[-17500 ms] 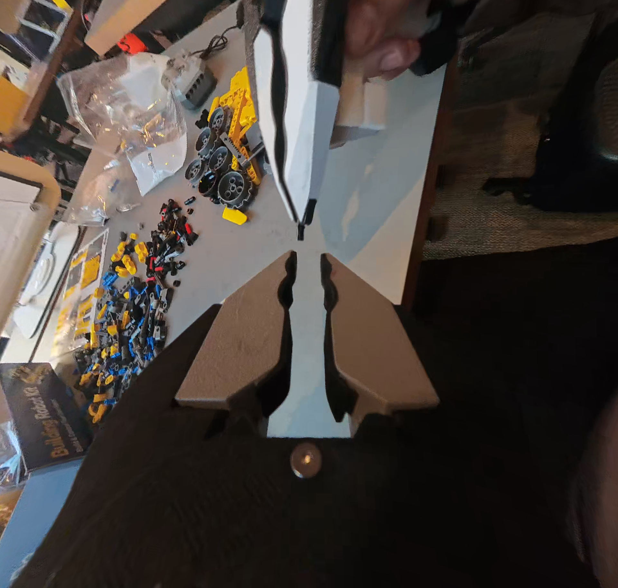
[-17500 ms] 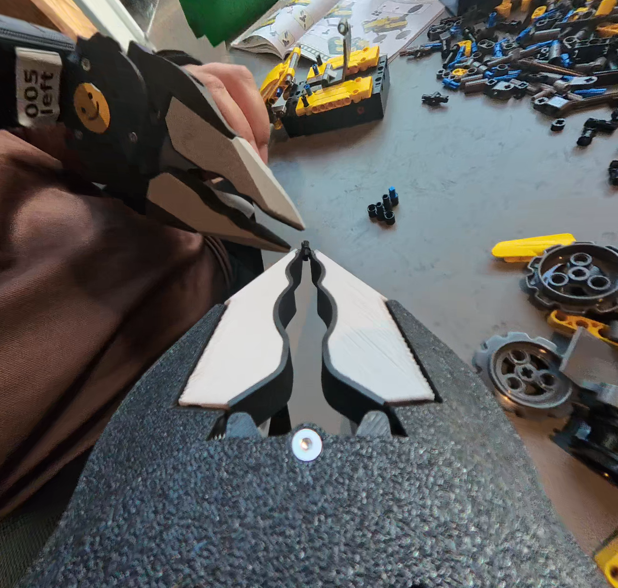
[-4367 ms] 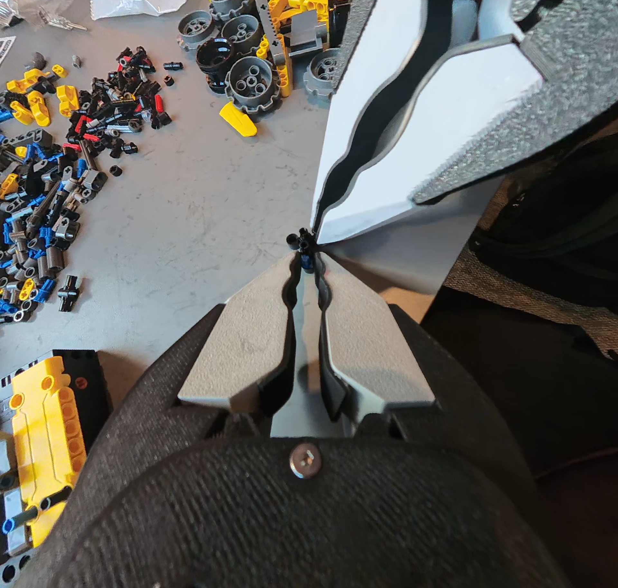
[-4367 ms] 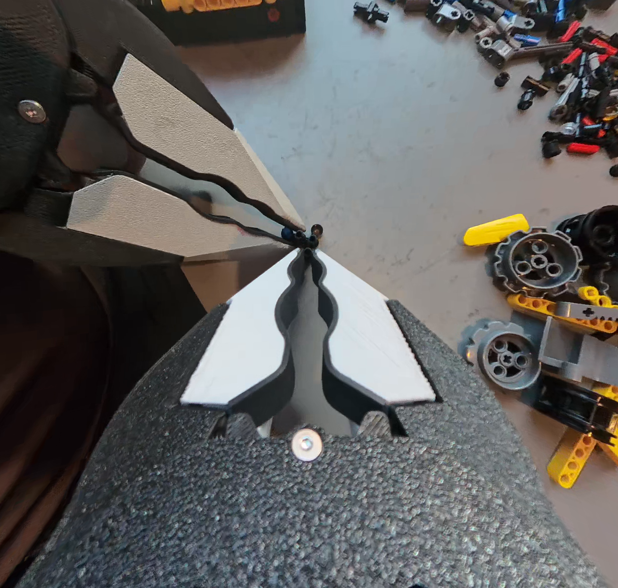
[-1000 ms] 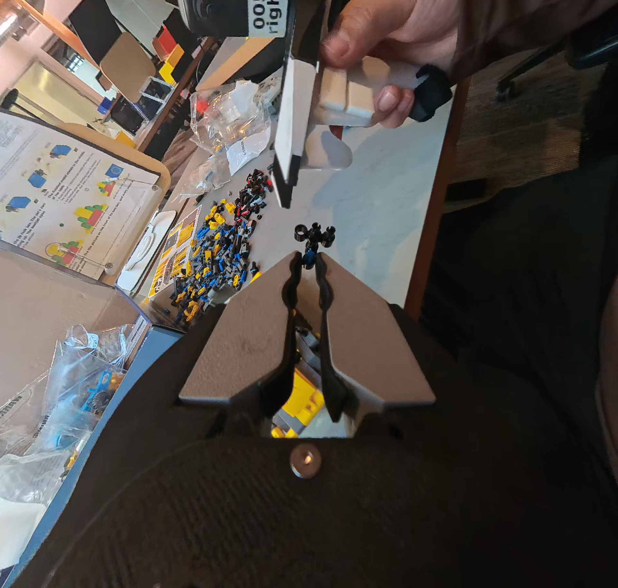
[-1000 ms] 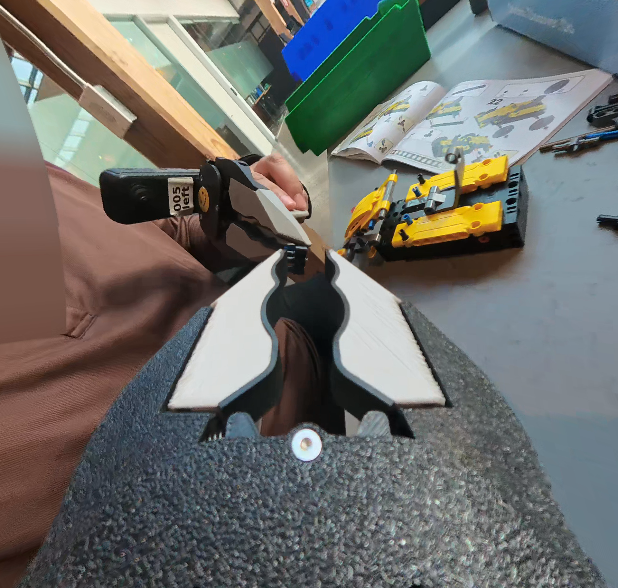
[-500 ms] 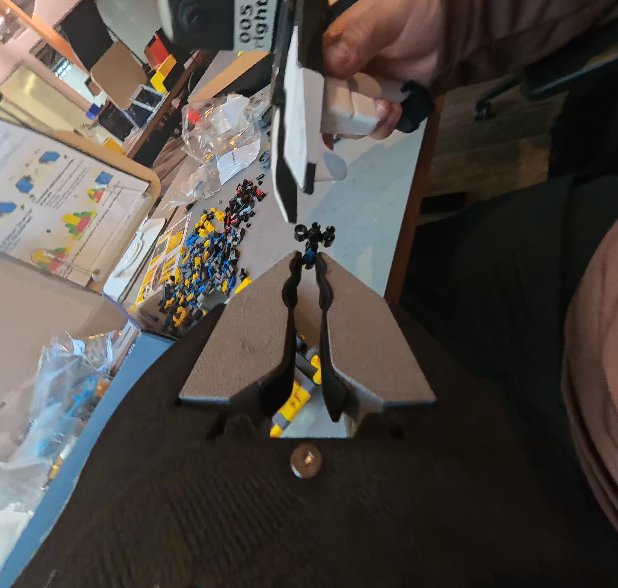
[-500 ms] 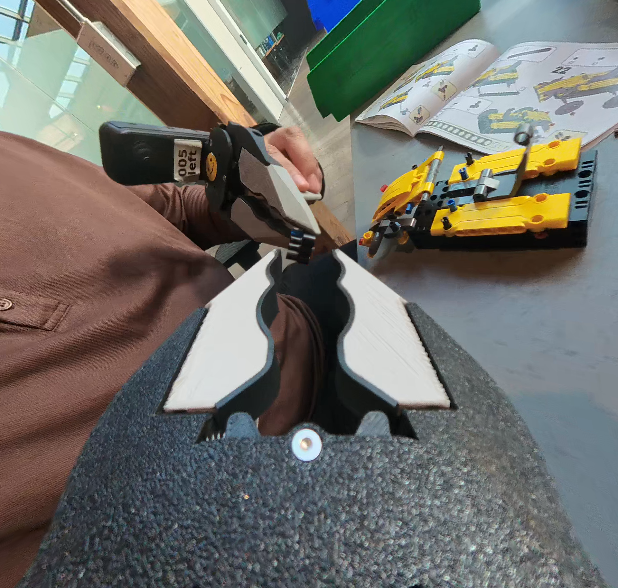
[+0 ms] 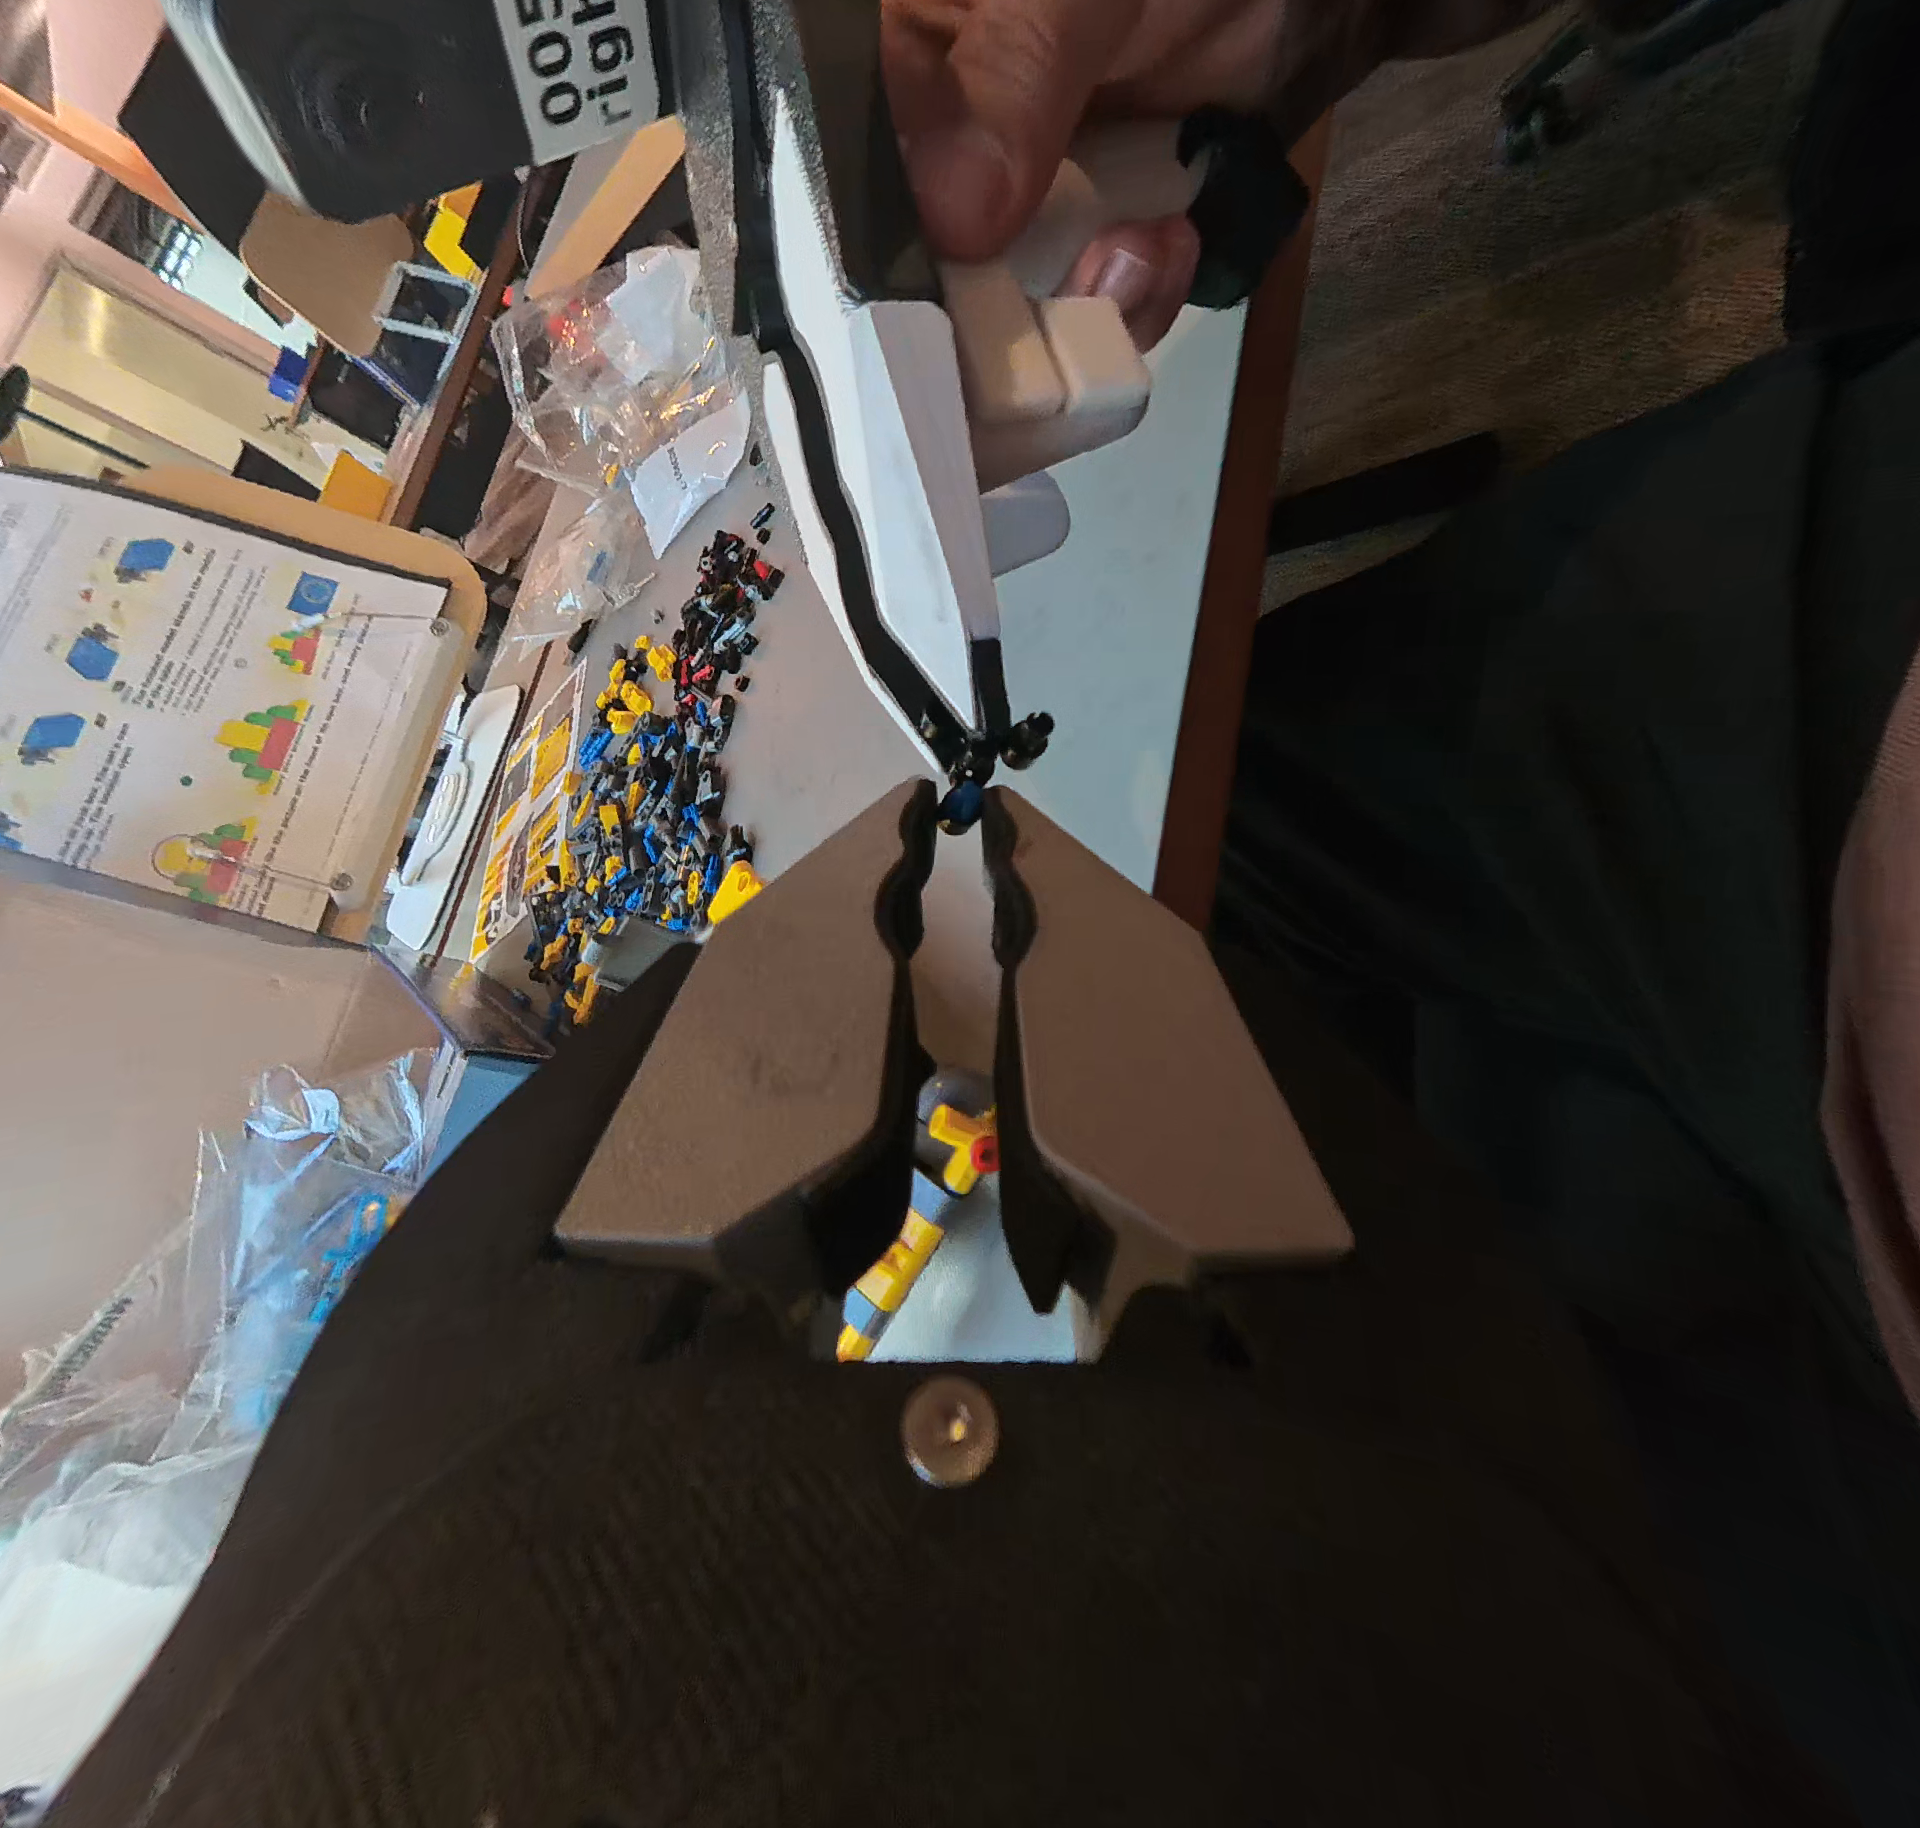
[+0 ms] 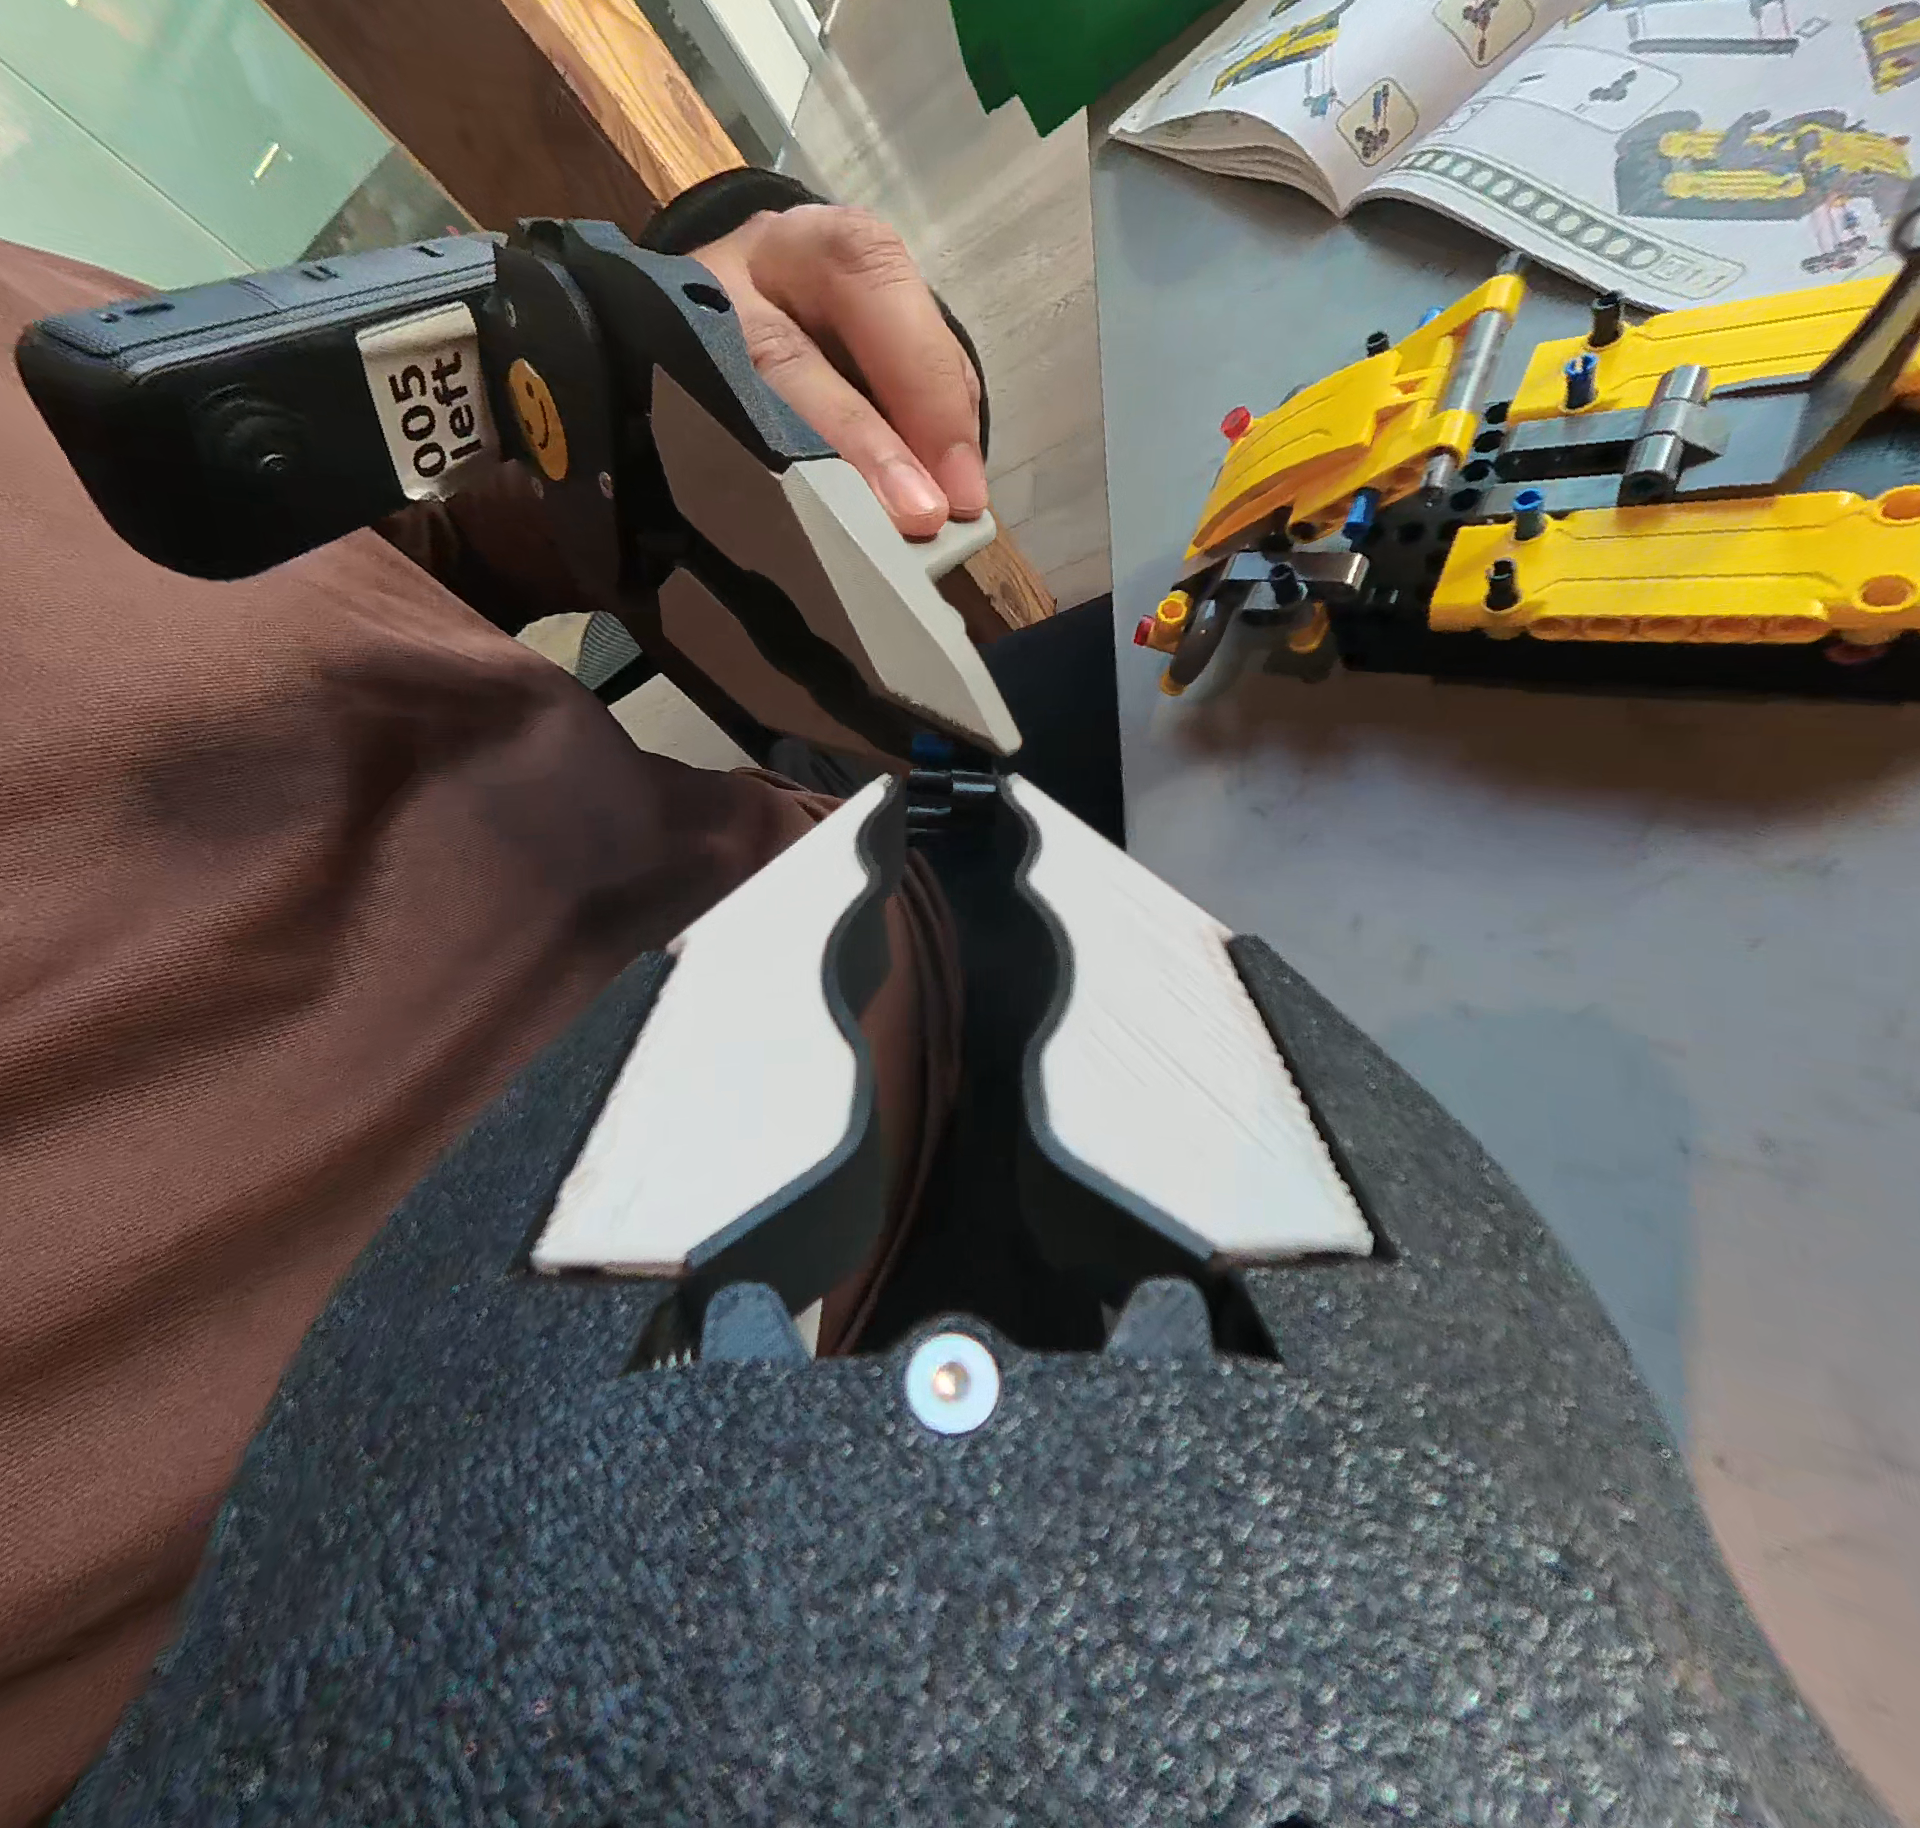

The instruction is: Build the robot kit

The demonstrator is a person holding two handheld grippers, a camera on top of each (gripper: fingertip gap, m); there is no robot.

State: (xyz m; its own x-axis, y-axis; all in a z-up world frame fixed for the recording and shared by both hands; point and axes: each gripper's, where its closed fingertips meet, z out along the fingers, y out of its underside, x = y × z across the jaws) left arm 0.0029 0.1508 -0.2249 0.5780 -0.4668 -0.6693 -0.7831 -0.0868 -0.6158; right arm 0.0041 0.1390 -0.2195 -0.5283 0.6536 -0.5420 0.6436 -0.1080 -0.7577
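Note:
My left gripper [image 9: 961, 804] is shut on the blue pin [image 9: 964, 799] of a small black cross-shaped connector [image 9: 1013, 739] and holds it in the air off the table's near edge. My right gripper [image 10: 949, 789], with white fingers [image 10: 1143, 1030], has closed its tips on the black connector [image 10: 948, 791] from the other side. In the left wrist view the right gripper [image 9: 971, 729] comes down from above, held by a hand [image 9: 1039, 64]. In the right wrist view the left gripper [image 10: 966, 729] reaches in from the left, tip to tip with mine.
A yellow and black brick model [image 10: 1621, 552] sits on the grey table [image 10: 1455, 947] by an open instruction booklet [image 10: 1558, 64]. A pile of small loose parts [image 9: 644, 791], plastic bags [image 9: 613, 376] and a cardboard box [image 9: 156, 1030] lie farther along. A brown sleeve [image 10: 260, 843] fills the left. Less than 4 cm separates the two grippers' tips.
The right gripper has moved in to the piece held by the left gripper, and its jaws have narrowed around the black connector. The left gripper keeps its hold on the blue pin.

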